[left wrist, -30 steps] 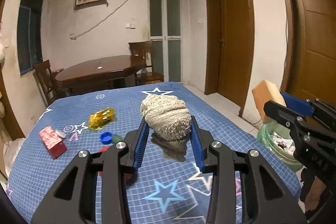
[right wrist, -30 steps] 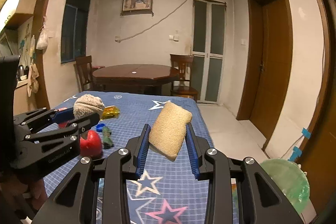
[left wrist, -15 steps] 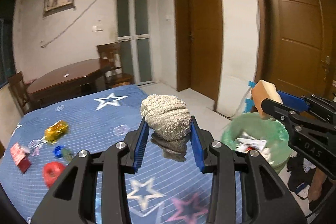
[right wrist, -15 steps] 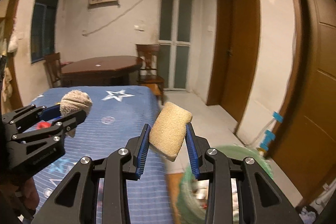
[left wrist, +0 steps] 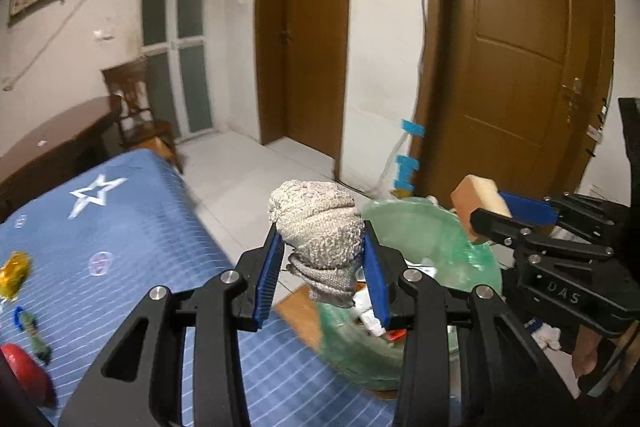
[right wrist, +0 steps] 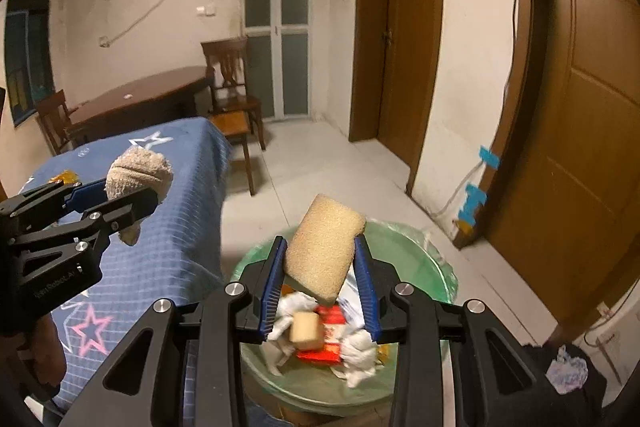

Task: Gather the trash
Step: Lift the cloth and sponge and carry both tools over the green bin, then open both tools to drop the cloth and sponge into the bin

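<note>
The green-lined trash bin (right wrist: 404,247), only at the frame edge a second ago, now sits directly under my right gripper (right wrist: 320,277), which clamps the tan sponge (right wrist: 324,251) above the wrappers inside. My left gripper (left wrist: 320,267) has swung off the blue bedspread (left wrist: 120,227) to the bin's rim, pinching the grey balled-up cloth (left wrist: 320,231).
</note>
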`<state>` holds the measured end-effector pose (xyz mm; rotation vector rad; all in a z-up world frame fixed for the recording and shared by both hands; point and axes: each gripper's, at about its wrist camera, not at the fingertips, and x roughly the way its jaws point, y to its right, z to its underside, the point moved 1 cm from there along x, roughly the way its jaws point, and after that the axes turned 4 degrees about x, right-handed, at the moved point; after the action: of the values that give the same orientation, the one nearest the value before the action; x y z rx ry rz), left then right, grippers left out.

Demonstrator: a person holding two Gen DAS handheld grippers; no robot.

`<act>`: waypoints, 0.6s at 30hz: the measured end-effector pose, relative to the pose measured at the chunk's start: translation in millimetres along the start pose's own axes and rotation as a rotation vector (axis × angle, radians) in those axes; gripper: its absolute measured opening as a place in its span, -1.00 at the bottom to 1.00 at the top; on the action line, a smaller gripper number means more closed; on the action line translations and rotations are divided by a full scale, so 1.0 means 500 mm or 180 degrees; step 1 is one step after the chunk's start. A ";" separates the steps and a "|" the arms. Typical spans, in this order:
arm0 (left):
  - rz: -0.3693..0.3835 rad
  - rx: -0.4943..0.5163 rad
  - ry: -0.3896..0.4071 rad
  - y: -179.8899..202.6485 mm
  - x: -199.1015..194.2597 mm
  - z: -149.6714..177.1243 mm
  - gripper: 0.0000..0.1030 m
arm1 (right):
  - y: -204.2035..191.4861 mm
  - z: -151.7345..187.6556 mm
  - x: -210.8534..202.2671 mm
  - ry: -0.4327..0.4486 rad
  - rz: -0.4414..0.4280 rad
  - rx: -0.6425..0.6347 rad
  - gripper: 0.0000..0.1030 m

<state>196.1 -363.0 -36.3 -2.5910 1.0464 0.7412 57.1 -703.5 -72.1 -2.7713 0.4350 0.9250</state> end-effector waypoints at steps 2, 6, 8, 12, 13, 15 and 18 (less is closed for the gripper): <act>0.0118 0.0017 -0.0110 0.012 0.032 -0.006 -0.28 | 0.022 0.000 0.028 -0.0100 0.0003 0.0048 -0.32; 0.0315 0.0036 -0.0376 0.036 0.102 -0.006 -0.28 | 0.055 0.002 0.077 -0.0289 -0.0010 0.0118 -0.32; 0.0399 0.0039 -0.0506 0.046 0.131 -0.002 -0.29 | 0.065 0.003 0.102 -0.0389 -0.0024 0.0125 -0.32; 0.0480 0.0049 -0.0645 0.064 0.177 0.000 -0.29 | 0.056 0.012 0.137 -0.0542 -0.0047 0.0108 -0.32; 0.0478 0.0073 -0.0669 0.070 0.185 0.002 -0.29 | 0.058 0.015 0.146 -0.0570 -0.0042 0.0104 -0.32; 0.0501 0.0093 -0.0708 0.083 0.195 0.003 -0.28 | 0.057 0.021 0.154 -0.0600 -0.0049 0.0118 -0.32; 0.0507 0.0112 -0.0741 0.096 0.207 0.006 -0.29 | 0.060 0.026 0.168 -0.0625 -0.0052 0.0139 -0.32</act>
<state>224.5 -455.4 -96.9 -2.3419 1.1879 1.0240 103.7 -746.3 -135.9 -2.6081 0.3947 1.1556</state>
